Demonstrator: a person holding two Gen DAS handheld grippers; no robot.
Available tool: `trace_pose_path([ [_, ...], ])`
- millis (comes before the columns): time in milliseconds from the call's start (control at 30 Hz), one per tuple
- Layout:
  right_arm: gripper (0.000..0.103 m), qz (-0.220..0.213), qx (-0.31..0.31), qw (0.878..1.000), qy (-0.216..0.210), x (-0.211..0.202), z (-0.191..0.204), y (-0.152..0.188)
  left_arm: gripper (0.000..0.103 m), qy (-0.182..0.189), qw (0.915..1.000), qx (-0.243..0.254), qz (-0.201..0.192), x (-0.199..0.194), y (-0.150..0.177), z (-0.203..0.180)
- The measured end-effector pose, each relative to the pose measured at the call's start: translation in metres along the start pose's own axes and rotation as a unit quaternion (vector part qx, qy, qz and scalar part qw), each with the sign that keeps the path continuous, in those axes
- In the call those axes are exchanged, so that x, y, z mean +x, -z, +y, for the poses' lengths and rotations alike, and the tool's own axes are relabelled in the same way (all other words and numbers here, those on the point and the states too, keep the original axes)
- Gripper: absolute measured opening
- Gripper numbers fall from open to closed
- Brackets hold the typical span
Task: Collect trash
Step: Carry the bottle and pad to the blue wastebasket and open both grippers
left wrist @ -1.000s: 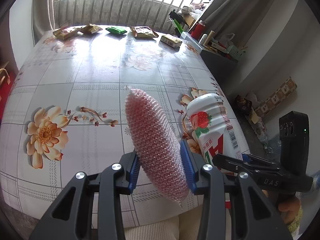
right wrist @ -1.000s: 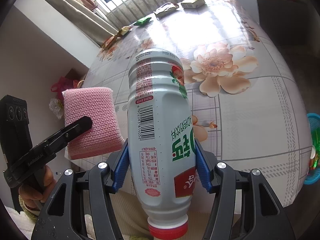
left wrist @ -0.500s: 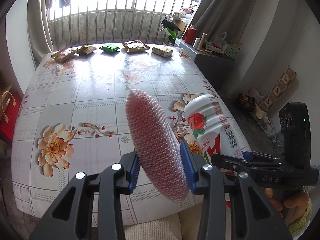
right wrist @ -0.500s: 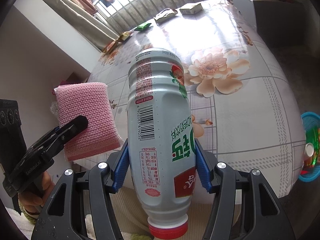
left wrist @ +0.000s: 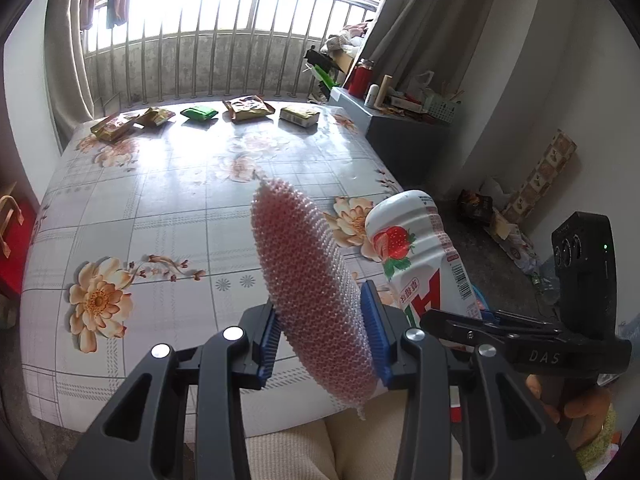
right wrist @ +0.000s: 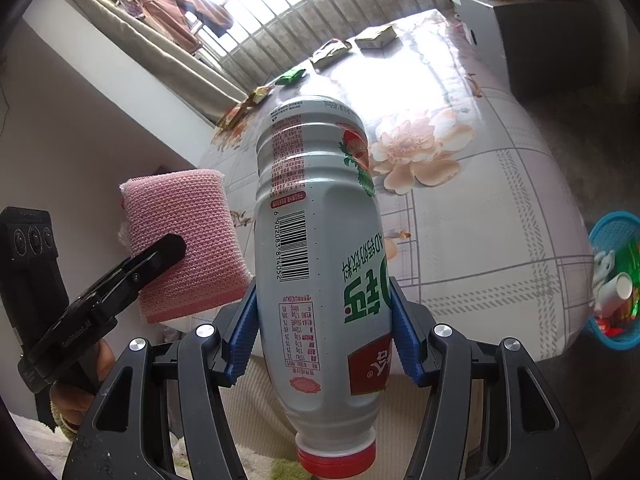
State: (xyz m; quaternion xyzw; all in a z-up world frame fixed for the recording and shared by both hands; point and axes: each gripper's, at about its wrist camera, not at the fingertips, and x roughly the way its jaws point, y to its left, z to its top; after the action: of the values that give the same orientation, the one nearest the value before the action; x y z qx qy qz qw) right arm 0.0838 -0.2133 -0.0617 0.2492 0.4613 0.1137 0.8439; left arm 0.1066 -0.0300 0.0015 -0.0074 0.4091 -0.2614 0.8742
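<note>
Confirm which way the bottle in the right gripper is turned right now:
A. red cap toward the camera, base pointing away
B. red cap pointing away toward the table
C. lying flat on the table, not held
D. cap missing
A: in the right wrist view the bottle sits clamped in the right gripper, its red cap nearest the camera and its base aimed at the table.

Bright barred window (left wrist: 224,60), beige curtains (left wrist: 64,52), floral-clothed table (left wrist: 168,200), cluttered grey cabinet (left wrist: 404,136), pale walls (left wrist: 560,80), dark floor (right wrist: 592,136)
</note>
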Motion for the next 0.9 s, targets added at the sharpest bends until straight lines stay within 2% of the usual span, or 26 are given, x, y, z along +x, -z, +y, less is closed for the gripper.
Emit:
trace_pose_path([
  [167, 0.056, -0.039, 0.042, 0.998, -0.010, -0.035, -0.030, 0.011, 0.037, 0.053, 0.9980, 0.027, 0.019, 0.014, -0.012, -0.036],
  [300, 0.056, -0.088, 0.111, 0.990, 0.015, -0.078, -0.087, 0.026, 0.037, 0.117, 0.9898, 0.060, 0.056, 0.043, -0.025, -0.089],
  [367, 0.056, -0.112, 0.169, 0.979, 0.024, -0.098, -0.126, 0.039, 0.037, 0.137, 0.9844, 0.076, 0.080, 0.063, -0.030, -0.117],
  [533, 0.056, -0.138, 0.339, 0.930, 0.025, -0.126, -0.232, 0.092, 0.038, 0.184, 0.9633, 0.118, 0.156, 0.132, -0.031, -0.201],
  [667, 0.056, -0.136, 0.420, 0.897, 0.009, -0.118, -0.287, 0.115, 0.038, 0.177, 0.9498, 0.146, 0.213, 0.200, -0.022, -0.258],
  [767, 0.056, -0.136, 0.454, 0.880, 0.004, -0.108, -0.323, 0.113, 0.038, 0.156, 0.9428, 0.169, 0.241, 0.247, -0.015, -0.293],
  [900, 0.060, -0.145, 0.476, 0.867, -0.009, -0.092, -0.370, 0.083, 0.041, 0.152, 0.9333, 0.190, 0.264, 0.298, -0.020, -0.334],
])
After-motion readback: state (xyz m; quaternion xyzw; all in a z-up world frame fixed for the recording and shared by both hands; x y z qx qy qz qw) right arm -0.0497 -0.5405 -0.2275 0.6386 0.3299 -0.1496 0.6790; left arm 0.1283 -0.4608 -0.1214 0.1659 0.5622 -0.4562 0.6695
